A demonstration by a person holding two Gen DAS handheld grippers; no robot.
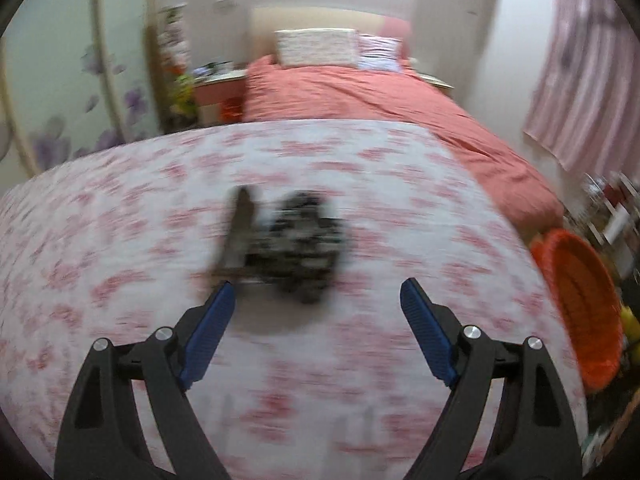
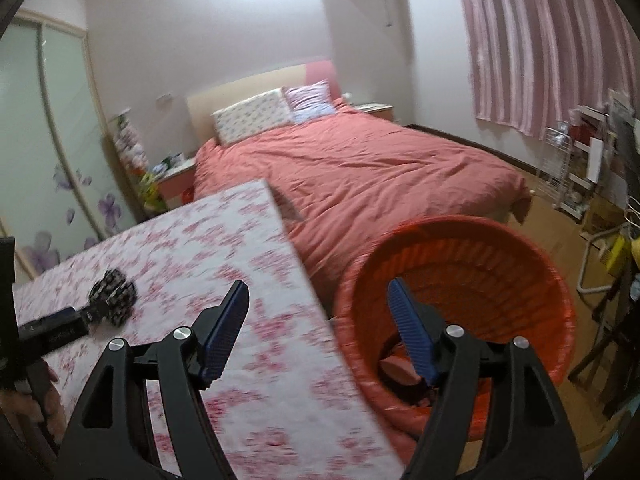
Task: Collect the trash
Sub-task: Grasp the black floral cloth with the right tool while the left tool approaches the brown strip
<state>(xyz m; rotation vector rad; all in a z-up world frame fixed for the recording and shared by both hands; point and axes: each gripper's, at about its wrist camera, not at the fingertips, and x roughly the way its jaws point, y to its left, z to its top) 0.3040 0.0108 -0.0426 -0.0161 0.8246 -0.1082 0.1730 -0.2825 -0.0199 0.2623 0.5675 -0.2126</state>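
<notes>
**Trash lies mid-table as both grippers stand open**

Trash [image 1: 298, 240], a dark crumpled wad with pale flecks, sits on the table [image 1: 120, 240], roughly midway across its pink-flowered cloth and well in from every edge. The left wrist view is blurred, so I cannot tell what the wad is made of, nor what the dark upright streak touching its left side is.

The left gripper [image 1: 316, 300] faces the wad with its blue pads spread wide and nothing between them; the wad lies just beyond the fingertips. In my judgement that spread is there to take in the whole bulky lump in one bite.

The right gripper [image 2: 318, 300] is also spread and empty. It hangs over the table's right edge, one finger above the cloth, the other above the orange basket [image 2: 552, 292]. The basket stands on the floor just beside that edge, which likely lets items drop in with a short reach. Something pinkish and something dark already lie at its bottom.

No brand, label or writing can be read; faint marks on a dark bar at the left of the right wrist view are too blurred.
</notes>
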